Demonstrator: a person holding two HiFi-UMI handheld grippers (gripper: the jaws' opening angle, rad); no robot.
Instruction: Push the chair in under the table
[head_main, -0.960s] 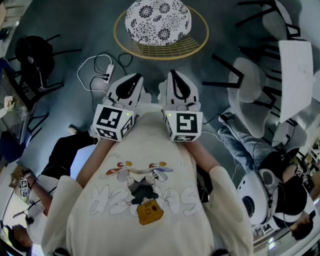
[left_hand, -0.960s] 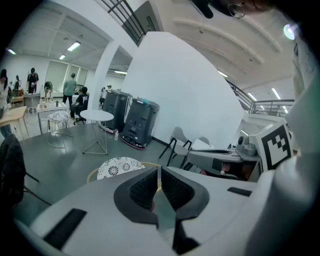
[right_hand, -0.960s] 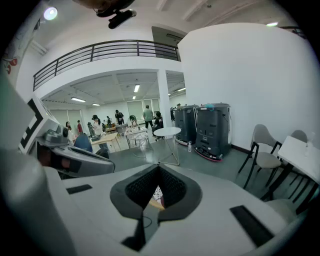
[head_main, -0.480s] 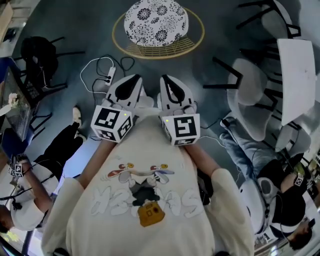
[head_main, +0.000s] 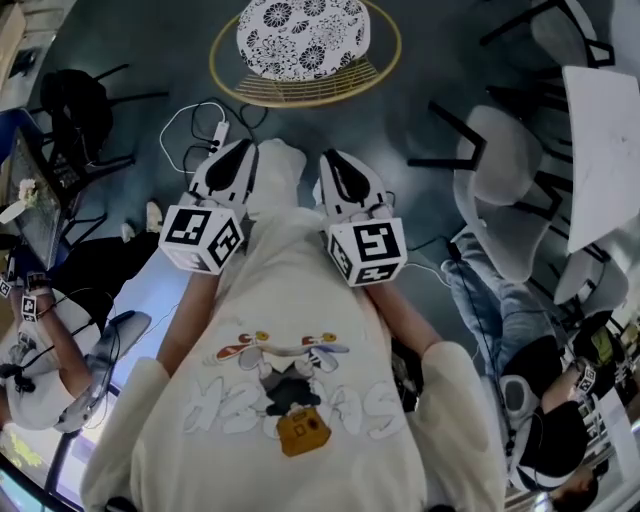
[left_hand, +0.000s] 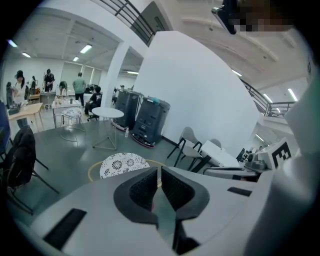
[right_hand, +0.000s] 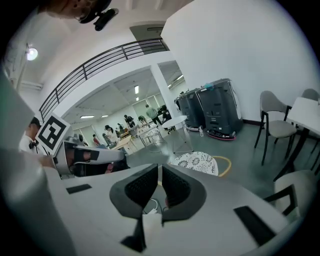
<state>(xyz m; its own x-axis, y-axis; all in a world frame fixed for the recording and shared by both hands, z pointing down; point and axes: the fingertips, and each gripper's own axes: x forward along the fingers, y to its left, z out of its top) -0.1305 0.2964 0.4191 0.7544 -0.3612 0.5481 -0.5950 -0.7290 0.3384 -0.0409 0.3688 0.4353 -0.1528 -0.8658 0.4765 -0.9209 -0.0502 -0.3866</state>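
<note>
A light-grey chair (head_main: 497, 186) with black legs stands on the dark floor at the right, pulled out from a white table (head_main: 603, 150). My left gripper (head_main: 242, 150) and right gripper (head_main: 331, 160) are held side by side at chest height, well short of the chair and touching nothing. Both point out over the floor. The left gripper (left_hand: 159, 170) shows only a thin slit between its pads, with nothing in it. The right gripper (right_hand: 160, 168) is shut and empty. The right gripper view has the chair's back (right_hand: 296, 192) at the lower right and the table (right_hand: 308, 112) beyond it.
A round floral-topped seat (head_main: 302, 36) in a yellow wire ring sits straight ahead. White cables and a power strip (head_main: 217, 136) lie on the floor by the left gripper. A black chair (head_main: 72, 104) stands far left. People sit low at both sides. More chairs (head_main: 560, 30) crowd the table.
My left gripper has swung left, away from the right one, and the sweatshirt's hood now shows between them. The floral seat and the chair have slid up in the view. The person at the left has shifted.
</note>
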